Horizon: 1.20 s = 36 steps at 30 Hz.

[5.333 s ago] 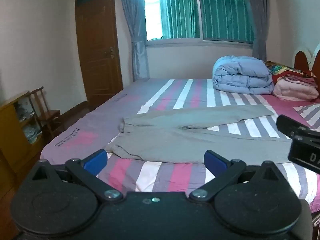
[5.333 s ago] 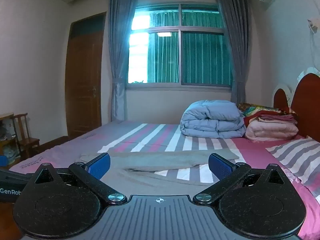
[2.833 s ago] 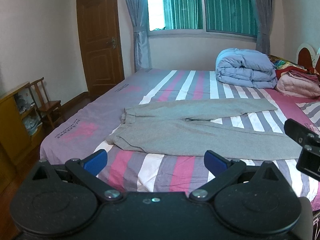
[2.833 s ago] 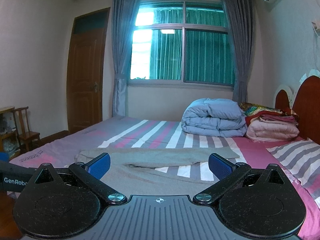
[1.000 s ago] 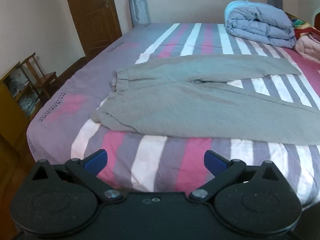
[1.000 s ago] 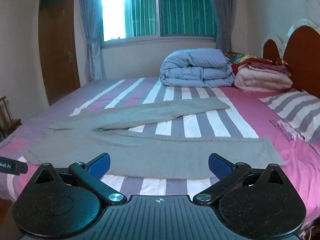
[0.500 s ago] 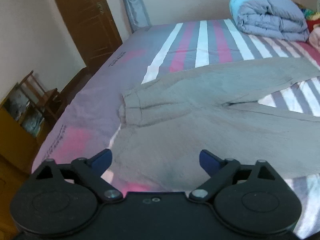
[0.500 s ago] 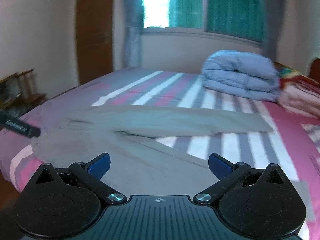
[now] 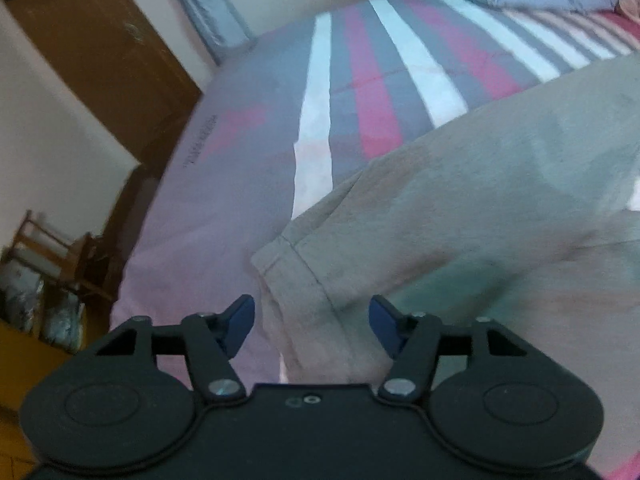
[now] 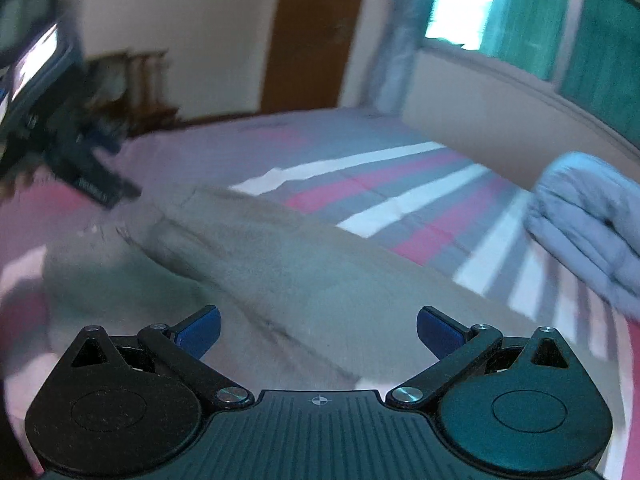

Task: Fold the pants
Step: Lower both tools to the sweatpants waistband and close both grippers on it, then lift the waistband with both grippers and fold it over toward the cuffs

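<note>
- Left gripper point(image 9: 311, 322) tilted down over the waistband corner of the grey pants point(image 9: 460, 240), jaws closing, blue pads point(image 9: 241, 322) on either side of the band's edge with a clear gap to the cloth, nothing pinched yet.
- Right gripper point(image 10: 318, 334) spread wide, jaws apart and empty, hovering above the grey fabric nearer the seat and legs; pads clear of the cloth.
- In the right wrist view, left gripper point(image 10: 92, 184) seen as a dark blurred shape at the far left, down near the waistband end.
- Pants point(image 10: 288, 272) lying flat on the bed point(image 9: 360, 92), waistband toward the foot end, legs running off toward the head end.
- Striped sheet in pink, grey and white beneath and beyond the pants.
- Folded blue duvet point(image 10: 588, 216) farther up the bed, well apart from the pants.
- Brown door point(image 9: 104, 52), grey curtain point(image 9: 208, 8) and a wooden chair point(image 9: 52, 256) past the bed's edge.
- Window point(image 10: 540, 20) bright behind the duvet; much of the right wrist view smeared.
</note>
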{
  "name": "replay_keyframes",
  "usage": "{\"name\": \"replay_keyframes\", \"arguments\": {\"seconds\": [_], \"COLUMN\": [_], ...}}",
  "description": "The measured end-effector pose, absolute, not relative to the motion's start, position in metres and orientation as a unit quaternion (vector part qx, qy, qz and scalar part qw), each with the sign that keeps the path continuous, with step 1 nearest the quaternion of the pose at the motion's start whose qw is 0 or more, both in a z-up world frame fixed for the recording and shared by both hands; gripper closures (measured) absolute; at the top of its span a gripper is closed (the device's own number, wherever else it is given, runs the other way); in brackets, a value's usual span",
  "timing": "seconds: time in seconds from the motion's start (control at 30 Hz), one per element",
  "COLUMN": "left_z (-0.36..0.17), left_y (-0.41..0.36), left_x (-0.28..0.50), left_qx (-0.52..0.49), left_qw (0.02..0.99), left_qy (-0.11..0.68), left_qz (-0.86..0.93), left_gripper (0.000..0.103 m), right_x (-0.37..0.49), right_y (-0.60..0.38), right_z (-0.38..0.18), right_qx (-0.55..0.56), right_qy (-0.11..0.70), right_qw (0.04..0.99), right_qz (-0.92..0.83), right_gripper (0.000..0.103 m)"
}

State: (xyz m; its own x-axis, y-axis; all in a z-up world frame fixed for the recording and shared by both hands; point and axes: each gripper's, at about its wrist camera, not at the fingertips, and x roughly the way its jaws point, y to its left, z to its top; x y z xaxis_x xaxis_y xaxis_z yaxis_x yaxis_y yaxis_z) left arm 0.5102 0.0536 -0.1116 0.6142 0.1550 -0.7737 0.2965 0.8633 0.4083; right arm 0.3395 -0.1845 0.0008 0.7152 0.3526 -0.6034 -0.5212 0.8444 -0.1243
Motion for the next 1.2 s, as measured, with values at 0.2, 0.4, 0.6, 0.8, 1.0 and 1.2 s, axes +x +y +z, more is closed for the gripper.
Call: {"name": "replay_keyframes", "arguments": {"seconds": [0.2, 0.4, 0.6, 0.8, 1.0, 1.2], "left_z": [-0.147, -0.184, -0.211, -0.205, -0.180, -0.126], "left_y": [0.094, 0.114, 0.129, 0.125, 0.114, 0.114], "left_x": [0.593, 0.642, 0.662, 0.651, 0.623, 0.564], "left_qx": [0.228, 0.196, 0.155, 0.172, 0.194, 0.183], "left_qw": [0.845, 0.832, 0.834, 0.844, 0.860, 0.887], "left_qy": [0.480, 0.507, 0.509, 0.487, 0.459, 0.414], "left_qz": [-0.063, -0.109, -0.146, -0.146, -0.107, -0.090], "left_gripper": [0.070, 0.064, 0.057, 0.092, 0.095, 0.096], "right_x": [0.451, 0.559, 0.632, 0.665, 0.643, 0.569], "right_y": [-0.145, -0.117, -0.097, -0.088, -0.084, -0.105], "right_z": [-0.042, -0.080, -0.117, -0.144, -0.130, -0.080], "right_qx": [-0.210, -0.200, -0.217, -0.186, -0.218, -0.199], "right_qy": [0.324, 0.361, 0.390, 0.451, 0.428, 0.362], "right_qw": [0.871, 0.847, 0.822, 0.789, 0.807, 0.848], "right_qz": [0.302, 0.334, 0.355, 0.373, 0.345, 0.331], "right_gripper": [0.000, 0.000, 0.000, 0.053, 0.097, 0.097]}}
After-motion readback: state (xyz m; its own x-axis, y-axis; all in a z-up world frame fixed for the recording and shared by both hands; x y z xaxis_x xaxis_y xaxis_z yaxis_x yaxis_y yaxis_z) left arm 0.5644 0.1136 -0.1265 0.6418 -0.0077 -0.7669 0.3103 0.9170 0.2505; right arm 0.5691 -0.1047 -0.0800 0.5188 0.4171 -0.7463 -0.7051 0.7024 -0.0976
